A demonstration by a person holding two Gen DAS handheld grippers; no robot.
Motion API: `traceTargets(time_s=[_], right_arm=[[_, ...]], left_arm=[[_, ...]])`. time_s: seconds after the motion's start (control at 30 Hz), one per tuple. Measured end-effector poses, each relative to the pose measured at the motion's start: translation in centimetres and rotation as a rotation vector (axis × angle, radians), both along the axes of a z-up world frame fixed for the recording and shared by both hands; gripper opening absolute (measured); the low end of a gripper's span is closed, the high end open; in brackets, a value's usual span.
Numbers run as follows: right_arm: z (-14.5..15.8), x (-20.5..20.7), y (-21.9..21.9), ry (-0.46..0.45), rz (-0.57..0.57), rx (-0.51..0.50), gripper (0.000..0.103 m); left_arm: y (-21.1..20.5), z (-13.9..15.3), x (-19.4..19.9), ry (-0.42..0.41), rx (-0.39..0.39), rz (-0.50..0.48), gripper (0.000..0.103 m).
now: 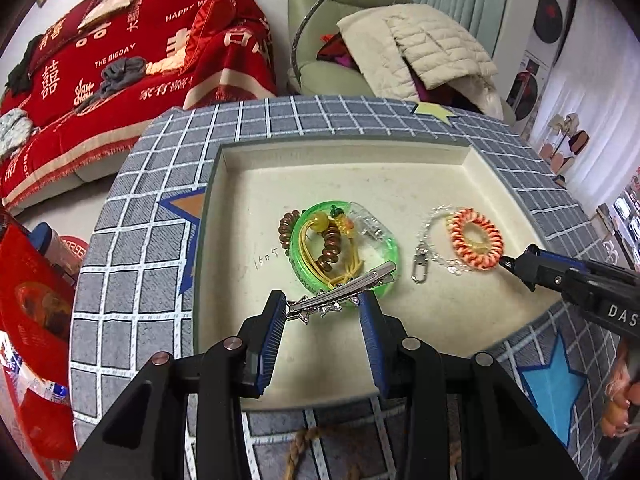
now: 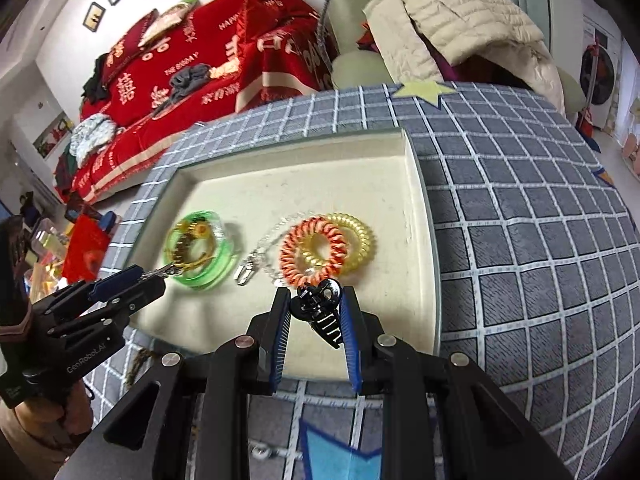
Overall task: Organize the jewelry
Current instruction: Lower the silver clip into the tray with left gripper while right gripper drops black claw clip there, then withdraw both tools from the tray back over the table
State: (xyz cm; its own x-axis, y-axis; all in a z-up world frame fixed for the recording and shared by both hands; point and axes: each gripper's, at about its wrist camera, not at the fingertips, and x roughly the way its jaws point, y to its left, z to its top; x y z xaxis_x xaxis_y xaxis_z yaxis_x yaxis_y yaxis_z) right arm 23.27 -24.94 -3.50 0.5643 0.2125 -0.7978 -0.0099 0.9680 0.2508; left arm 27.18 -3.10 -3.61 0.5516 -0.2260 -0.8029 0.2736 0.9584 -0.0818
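Cream tray [image 1: 420, 184]: shallow and square, lying on a grey checked cloth [image 1: 160, 240] with star patches; its near edge is hidden behind both grippers.
Left gripper [image 1: 324, 306]: jaws closed on a silver clip [image 1: 344, 286], held across by its ends, over the tray's near-left part.
Silver clip: long metal, with small star shapes along its lower edge, half hidden by the pads.
Green bangle [image 1: 384, 248]: clear plastic, near the tray's middle; brown beads [image 1: 330, 246] and yellow cord lie tangled inside, hard to separate.
Right gripper [image 2: 316, 308]: jaws closed on a black claw clip [image 2: 320, 310], above the tray's near-right part.
Orange coil tie [image 2: 312, 252]: overlaps a yellow coil tie [image 2: 356, 240], which the left view does not show.
Silver chain [image 1: 424, 248]: partly under the orange coil; its clasp lies toward the near edge, blurred in the right view.
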Motion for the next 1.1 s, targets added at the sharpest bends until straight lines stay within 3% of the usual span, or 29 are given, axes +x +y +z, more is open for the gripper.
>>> traceTargets(time_s=[0.27, 0.5, 0.83, 0.97, 1.1], right_arm=[[-1.9, 2.1, -0.8, 0.021, -0.046, -0.003, 0.024], [-2.1, 2.7, -0.8, 0.012, -0.055, -0.040, 0.024], [-1.8, 2.2, -0.7, 0.005, -0.054, -0.018, 0.025], [-0.9, 1.5, -0.5, -0.019, -0.049, -0.006, 0.051], [0.1, 0.8, -0.4, -0.044, -0.046, 0.006, 0.053]], left_arm=[[-0.7, -0.9, 1.6, -0.010, 0.043, 0.018, 0.058], [-1.3, -1.9, 2.2, 0.011, 0.072, 0.021, 0.058], [-1.8, -1.6, 1.7, -0.014, 0.104, 0.037, 0.059], [-1.7, -1.3, 1.3, -0.028, 0.111, 0.045, 0.059], [-1.6, -0.8, 1.0, -0.045, 0.113, 0.049, 0.064]])
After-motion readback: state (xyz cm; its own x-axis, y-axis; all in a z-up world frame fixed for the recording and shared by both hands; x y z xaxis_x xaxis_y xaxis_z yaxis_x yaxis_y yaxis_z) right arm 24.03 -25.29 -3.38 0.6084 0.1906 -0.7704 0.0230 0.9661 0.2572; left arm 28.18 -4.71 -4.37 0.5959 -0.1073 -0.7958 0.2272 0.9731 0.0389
